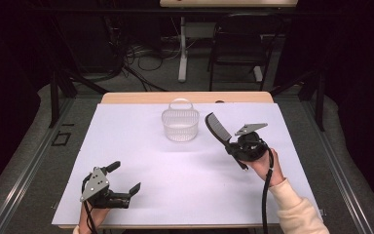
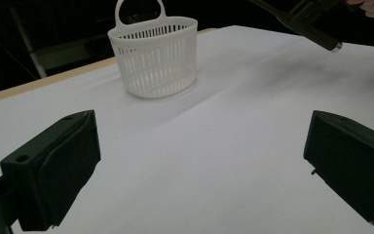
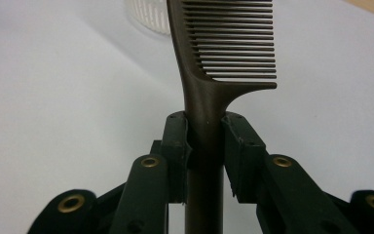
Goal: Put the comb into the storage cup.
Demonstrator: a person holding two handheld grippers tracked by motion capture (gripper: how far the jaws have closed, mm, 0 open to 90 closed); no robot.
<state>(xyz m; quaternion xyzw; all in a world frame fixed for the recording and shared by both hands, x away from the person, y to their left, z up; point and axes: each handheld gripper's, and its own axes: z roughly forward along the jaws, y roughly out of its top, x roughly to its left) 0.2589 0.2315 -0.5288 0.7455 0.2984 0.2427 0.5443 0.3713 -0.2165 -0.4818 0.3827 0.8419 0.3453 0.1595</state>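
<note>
table (image 1: 141, 161): white sheet over a wood top, takes up the centre of the high view; wood edge shows along the far side.
basket (image 1: 180, 125): white slotted plastic with a loop handle, upright, upper centre of the high view, just left of the comb's toothed end; upper left-centre in the left gripper view (image 2: 155, 56); a sliver of it sits at the top edge of the right gripper view, behind the comb.
right gripper (image 1: 233, 146): right of centre in the high view, held up off the sheet by a hand in a cream sleeve. Jaws pinched on the comb handle, one on each side.
left gripper (image 1: 125, 178): lower left of the high view, low over the sheet. Jaws spread wide, nothing between them; bare sheet in the gap.
comb (image 3: 209, 87): dark, clamped at the neck just below the teeth. Toothed end sticks out past the jaw tips toward the basket; handle tail runs back out the other side, toward the lower right in the high view.
</note>
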